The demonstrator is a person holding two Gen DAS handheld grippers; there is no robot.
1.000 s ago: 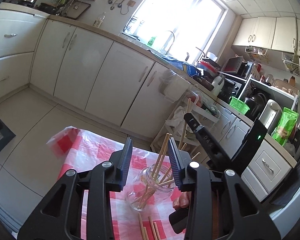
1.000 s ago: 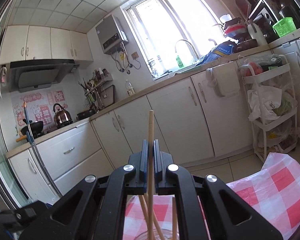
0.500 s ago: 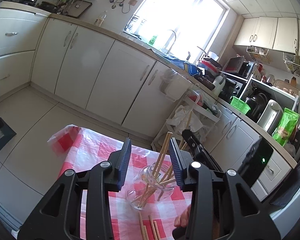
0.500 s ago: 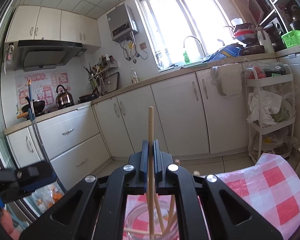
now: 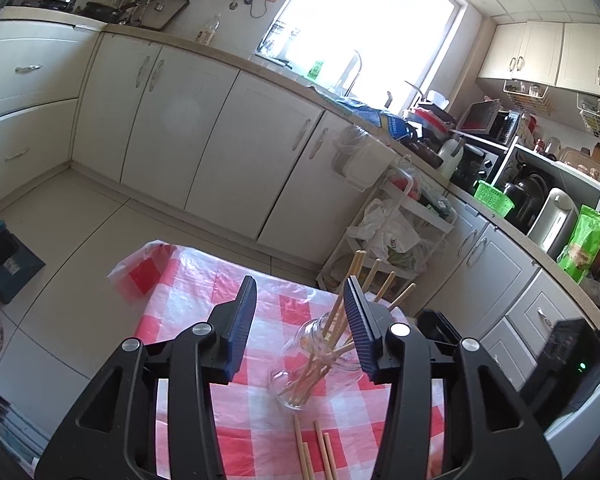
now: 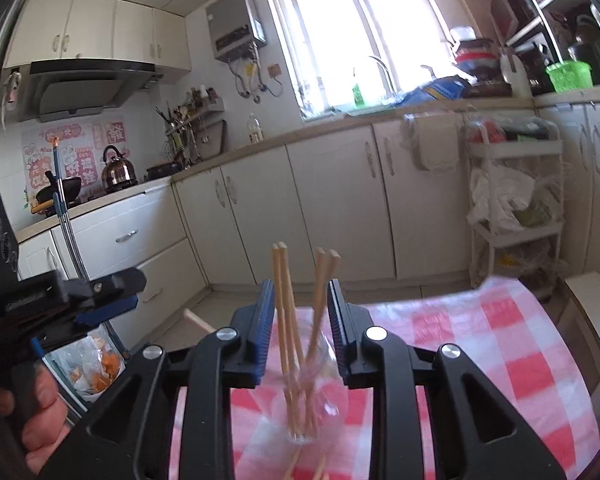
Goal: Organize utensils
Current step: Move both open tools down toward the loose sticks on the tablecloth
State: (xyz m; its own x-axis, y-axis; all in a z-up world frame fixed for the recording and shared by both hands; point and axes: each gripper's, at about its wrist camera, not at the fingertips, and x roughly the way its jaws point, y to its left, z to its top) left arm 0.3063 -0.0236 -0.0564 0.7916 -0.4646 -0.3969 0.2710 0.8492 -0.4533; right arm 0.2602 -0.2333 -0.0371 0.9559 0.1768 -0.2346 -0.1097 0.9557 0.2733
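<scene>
One jar (image 5: 320,360), loose chopsticks (image 5: 314,454) beside

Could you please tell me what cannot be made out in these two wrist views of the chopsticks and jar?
- Loose chopsticks on the tablecloth: left wrist view, bottom edge cuts them off, so their count is unclear.
- Glass jar: right wrist view, motion-blurred; its outline is vague.
- Right gripper: jaws opening; whether the pads touch any chopstick in the jar is unclear.

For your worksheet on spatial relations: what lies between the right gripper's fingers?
In the right wrist view, chopsticks standing in the jar show between the opening fingers, untouched.
</scene>
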